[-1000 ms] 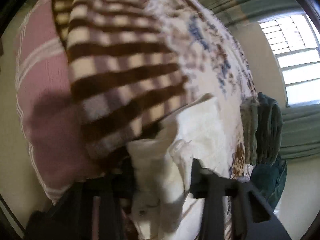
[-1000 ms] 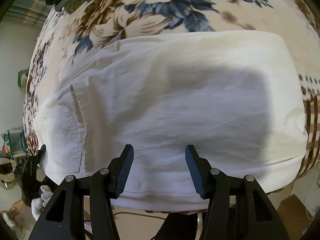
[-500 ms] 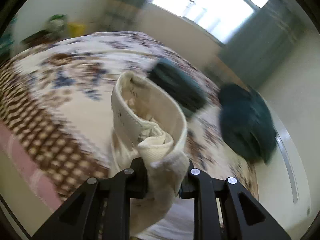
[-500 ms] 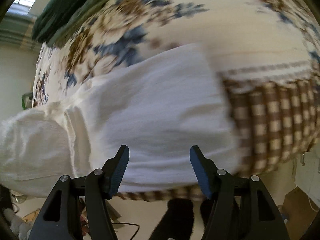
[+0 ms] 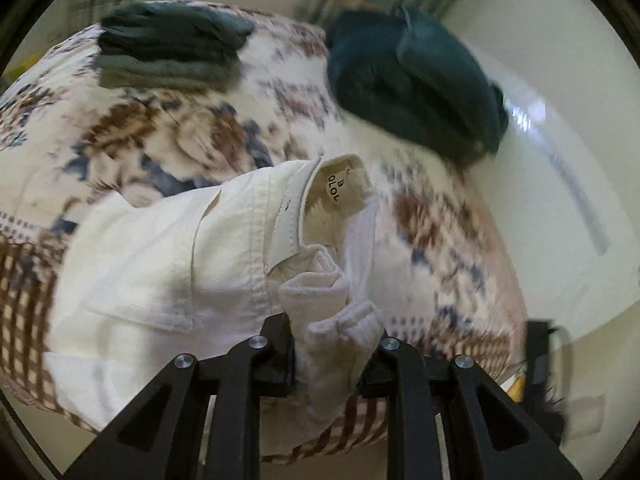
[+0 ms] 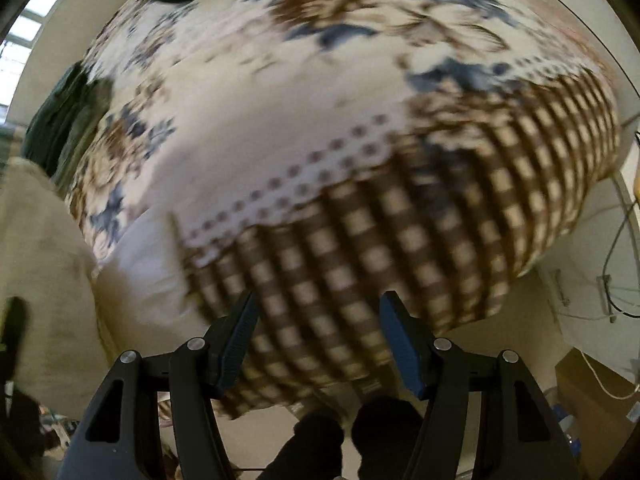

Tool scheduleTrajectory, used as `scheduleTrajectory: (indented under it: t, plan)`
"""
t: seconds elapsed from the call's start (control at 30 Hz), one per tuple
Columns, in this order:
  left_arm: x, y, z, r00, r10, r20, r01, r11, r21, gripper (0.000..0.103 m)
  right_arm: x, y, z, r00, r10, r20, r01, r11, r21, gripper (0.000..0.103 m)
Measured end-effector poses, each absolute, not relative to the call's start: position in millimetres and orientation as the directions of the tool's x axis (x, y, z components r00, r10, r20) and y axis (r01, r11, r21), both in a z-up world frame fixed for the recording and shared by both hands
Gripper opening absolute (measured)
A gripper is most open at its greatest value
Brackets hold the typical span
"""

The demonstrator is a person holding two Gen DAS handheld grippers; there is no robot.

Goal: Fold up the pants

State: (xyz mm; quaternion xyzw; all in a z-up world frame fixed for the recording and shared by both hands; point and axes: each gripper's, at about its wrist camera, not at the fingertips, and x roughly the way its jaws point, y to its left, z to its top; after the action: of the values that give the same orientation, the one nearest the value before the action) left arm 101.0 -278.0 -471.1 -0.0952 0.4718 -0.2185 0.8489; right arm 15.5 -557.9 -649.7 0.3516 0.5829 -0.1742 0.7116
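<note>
The white pants [image 5: 168, 256] lie on the floral bedspread, waistband and label facing up in the left wrist view. My left gripper [image 5: 332, 344] is shut on a bunched fold of the white pants near the waistband. In the right wrist view the pants [image 6: 44, 272] show only at the left edge. My right gripper [image 6: 318, 340] is open and empty, above the checked border of the bedspread, well to the right of the pants.
The floral bedspread [image 5: 120, 136] has a brown checked border [image 6: 400, 248] at the bed's near edge. A stack of folded dark green garments [image 5: 168, 52] and a teal garment pile [image 5: 412, 76] lie at the far side. Cables and a cardboard box [image 6: 592, 396] are on the floor to the right.
The left gripper has swung round with the pants' waistband and lowered it toward the bed. The right gripper has moved right, off the pants, over the checked border.
</note>
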Motion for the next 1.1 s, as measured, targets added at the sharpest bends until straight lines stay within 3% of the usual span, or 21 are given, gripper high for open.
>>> scheduleTrajectory:
  t: [0.13,0.2,0.27,0.33,0.4,0.53,0.6,0.7,0.8,0.87,0.93,1.0,1.1]
  plan:
    - [102,-305,-494,0.373,-0.35,-0.859,0.265,0.928,-0.263,0.021,7,-579,-654,0.256,0.172,-0.951,0.664,0.684,0.302,0.066]
    - [106,-307,-497,0.344,-0.334,-0.878,0.253,0.933,-0.256,0.025,6,-584,-653,0.272,0.192,-0.943,0.658,0.678,0.328,0.076]
    - [107,-302,-488,0.329,-0.362,-0.872,0.244,0.925,-0.291,0.038,8,-587,-651,0.301,0.235,-0.924,0.644,0.665,0.378,0.084]
    - [109,-297,-482,0.33,-0.389,-0.86,0.244,0.915,-0.321,0.07,16,-588,-649,0.326,0.279,-0.903,0.618,0.66,0.426,0.087]
    - [112,-290,-468,0.346,-0.4,-0.849,0.247,0.912,-0.329,0.081,28,-585,-647,0.342,0.322,-0.883,0.591,0.656,0.469,0.087]
    - [131,-248,-449,0.417,-0.307,-0.855,0.195,0.949,-0.246,0.081,64,-569,-652,0.376,0.446,-0.813,0.514,0.63,0.583,0.095]
    - [144,-212,-451,0.438,-0.205,-0.875,0.123,0.978,-0.167,0.081,82,-558,-661,0.373,0.49,-0.788,0.49,0.617,0.616,0.096]
    - [165,-152,-472,0.411,-0.069,-0.909,0.007,0.997,-0.073,0.081,116,-542,-682,0.374,0.54,-0.754,0.452,0.604,0.657,0.096]
    - [180,-103,-499,0.352,0.008,-0.936,-0.083,0.996,-0.022,0.081,146,-523,-713,0.374,0.643,-0.668,0.431,0.517,0.739,0.096]
    - [186,-78,-513,0.32,0.041,-0.946,-0.126,0.992,0.0,0.081,158,-512,-732,0.344,0.659,-0.669,0.461,0.503,0.732,0.096]
    - [193,-63,-522,0.31,0.066,-0.948,-0.152,0.988,0.019,0.081,162,-502,-737,0.358,0.649,-0.671,0.475,0.492,0.729,0.087]
    - [200,-54,-528,0.3,0.059,-0.952,-0.174,0.985,0.007,0.081,162,-492,-734,0.359,0.638,-0.681,0.483,0.497,0.721,0.023]
    - [211,-50,-531,0.298,0.004,-0.955,-0.201,0.978,-0.059,0.081,154,-485,-713,0.365,0.579,-0.729,0.508,0.532,0.678,0.014]
